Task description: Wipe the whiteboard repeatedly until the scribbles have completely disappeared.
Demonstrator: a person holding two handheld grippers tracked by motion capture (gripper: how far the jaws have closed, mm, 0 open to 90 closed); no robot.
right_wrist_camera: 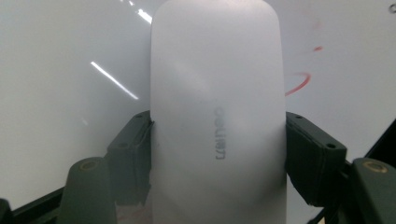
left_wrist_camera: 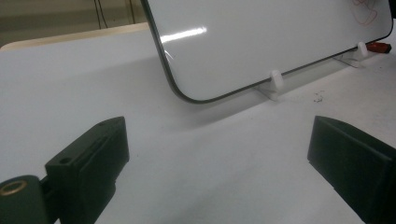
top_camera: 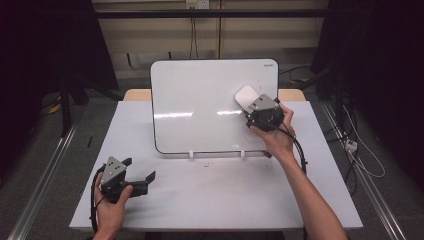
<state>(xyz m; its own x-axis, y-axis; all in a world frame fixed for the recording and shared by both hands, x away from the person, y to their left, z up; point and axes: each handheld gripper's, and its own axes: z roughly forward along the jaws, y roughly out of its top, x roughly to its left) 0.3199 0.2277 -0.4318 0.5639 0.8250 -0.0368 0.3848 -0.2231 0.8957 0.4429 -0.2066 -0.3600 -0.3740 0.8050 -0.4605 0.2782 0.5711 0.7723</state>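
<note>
Whiteboard wipe, mid-job by the look of it. Right gripper [top_camera: 256,111] clamped on white eraser [top_camera: 247,97], its 2 jaws pinching the eraser's long sides (right gripper view: eraser [right_wrist_camera: 218,116] fills the gap betw. jaws, flat face toward the board). Eraser pressed at upper-right area of whiteboard [top_camera: 200,100], which stands tilted back on 2 small white clips at its lower edge.

Done vs left: most of board reads clean, just glare streaks. Red marker traces [right_wrist_camera: 299,83] remain just beside eraser, on the side toward the board's right edge; faint marks near board's lower right too. So I'd judge a few strokes left, right side only.

Left gripper [top_camera: 141,172] idle, resting low on table [top_camera: 210,200] near front-left, jaws wide apart, nothing betw. them, well apart from board. Red object [left_wrist_camera: 379,46] lies by board's far clip, prob. the marker, can't confirm.
</note>
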